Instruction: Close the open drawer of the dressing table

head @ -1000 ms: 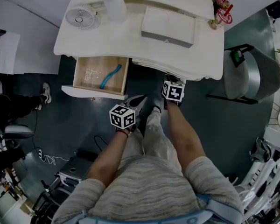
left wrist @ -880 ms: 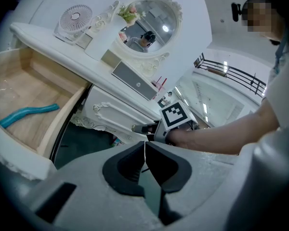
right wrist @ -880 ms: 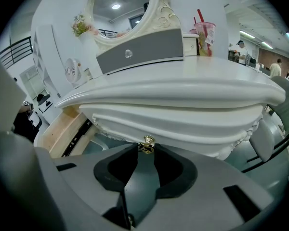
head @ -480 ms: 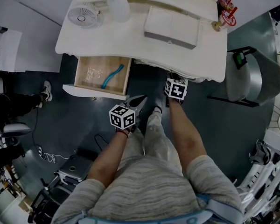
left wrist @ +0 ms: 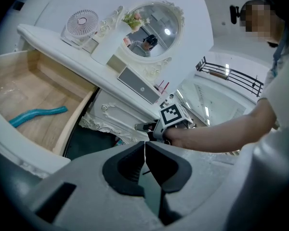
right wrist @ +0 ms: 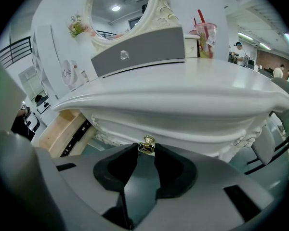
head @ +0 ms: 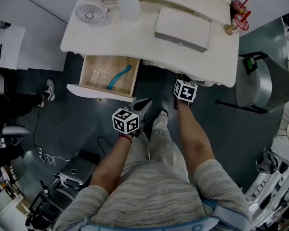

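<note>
White carved dressing table (head: 135, 37); pale bare-wood drawer (head: 123, 86), teal curved strip (head: 119, 76) inside; shiny gold round knob (right wrist: 147, 145).

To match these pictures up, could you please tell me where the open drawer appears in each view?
Head view: open drawer at upper left, pulled out from under the dressing table.
Left gripper view: open drawer fills the left side, wooden inside showing.
Right gripper view: open drawer at lower left, only its wooden side showing, left of the brass knob.
Shared landmark: the white fan on the table, above the drawer in every view.
</note>
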{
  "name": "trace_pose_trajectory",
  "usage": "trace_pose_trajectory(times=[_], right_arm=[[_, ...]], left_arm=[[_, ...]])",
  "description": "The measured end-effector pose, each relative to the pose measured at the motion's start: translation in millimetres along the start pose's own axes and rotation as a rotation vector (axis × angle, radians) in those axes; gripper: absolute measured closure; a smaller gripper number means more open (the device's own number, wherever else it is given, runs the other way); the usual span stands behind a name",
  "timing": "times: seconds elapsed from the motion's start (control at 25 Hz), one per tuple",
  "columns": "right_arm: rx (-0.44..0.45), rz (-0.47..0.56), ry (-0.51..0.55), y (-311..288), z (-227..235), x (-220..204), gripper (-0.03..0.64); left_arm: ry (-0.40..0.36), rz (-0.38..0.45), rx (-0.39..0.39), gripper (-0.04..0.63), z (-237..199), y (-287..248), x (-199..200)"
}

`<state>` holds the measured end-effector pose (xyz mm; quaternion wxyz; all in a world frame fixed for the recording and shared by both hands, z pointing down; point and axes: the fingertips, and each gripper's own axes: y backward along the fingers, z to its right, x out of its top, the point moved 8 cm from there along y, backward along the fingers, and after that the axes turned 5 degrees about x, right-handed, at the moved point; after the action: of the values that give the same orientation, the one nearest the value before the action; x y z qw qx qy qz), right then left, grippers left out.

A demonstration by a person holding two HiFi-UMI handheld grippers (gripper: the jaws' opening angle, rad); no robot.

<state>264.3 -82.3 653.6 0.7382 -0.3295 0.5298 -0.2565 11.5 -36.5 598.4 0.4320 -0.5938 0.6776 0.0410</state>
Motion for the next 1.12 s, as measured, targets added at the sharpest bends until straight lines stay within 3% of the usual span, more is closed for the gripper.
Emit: trace_pose_trajectory(times=[0.64,1.12], right_arm=[[-0.001,-0.009,0.029,14,-1,5,0.512],[0.111,0.04,0.134,66,-40,-6,0.521]], left_arm=[[-0.004,0.017,-0.01,0.578,4,7,1],[-0.017,0.049,0.002,0.578,3,31,4]])
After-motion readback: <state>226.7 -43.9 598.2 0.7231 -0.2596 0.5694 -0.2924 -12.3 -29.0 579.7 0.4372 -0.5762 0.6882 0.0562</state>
